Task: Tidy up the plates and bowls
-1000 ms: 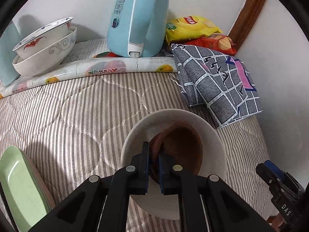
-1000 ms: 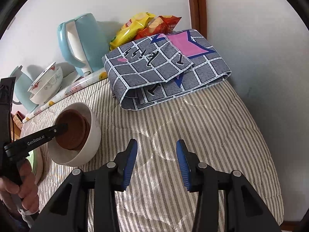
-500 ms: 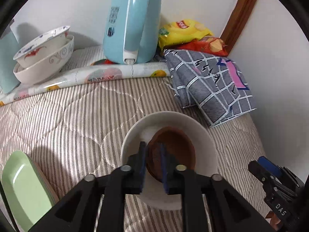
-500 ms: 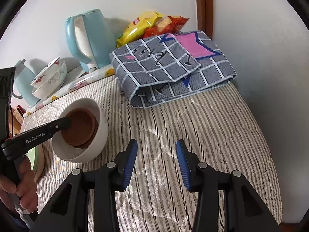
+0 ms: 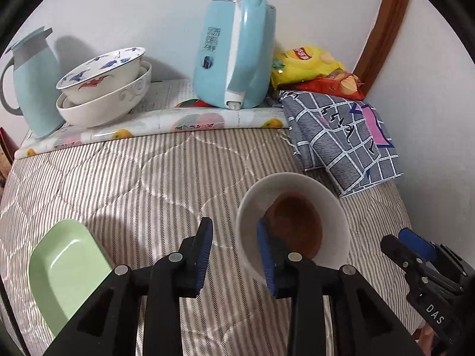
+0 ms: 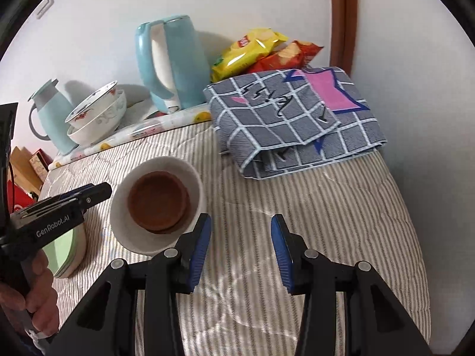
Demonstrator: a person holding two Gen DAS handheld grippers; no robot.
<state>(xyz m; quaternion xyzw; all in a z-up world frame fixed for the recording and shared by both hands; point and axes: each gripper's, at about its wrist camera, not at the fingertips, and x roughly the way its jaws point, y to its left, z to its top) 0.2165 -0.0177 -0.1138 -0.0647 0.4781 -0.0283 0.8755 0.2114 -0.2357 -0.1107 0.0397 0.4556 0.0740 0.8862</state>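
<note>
A white bowl (image 5: 329,207) with a small brown bowl (image 5: 297,222) inside rests on the striped quilt; it also shows in the right wrist view (image 6: 130,231) with the brown bowl (image 6: 157,201). My left gripper (image 5: 234,252) is open and empty, its right finger in front of the white bowl's near rim. A green plate (image 5: 62,267) lies at the near left. Two stacked patterned bowls (image 5: 104,89) sit at the back left. My right gripper (image 6: 240,246) is open and empty, just right of the white bowl.
A blue kettle (image 5: 237,53), a pale blue jug (image 5: 32,83), snack bags (image 5: 308,65) and a folded checked cloth (image 5: 344,139) stand along the back and right. The wall is close on the right.
My left gripper has opened and let go of the brown bowl, then pulled back and to the left. The brown bowl now rests in the white bowl. The right gripper moved slightly nearer the bowl.
</note>
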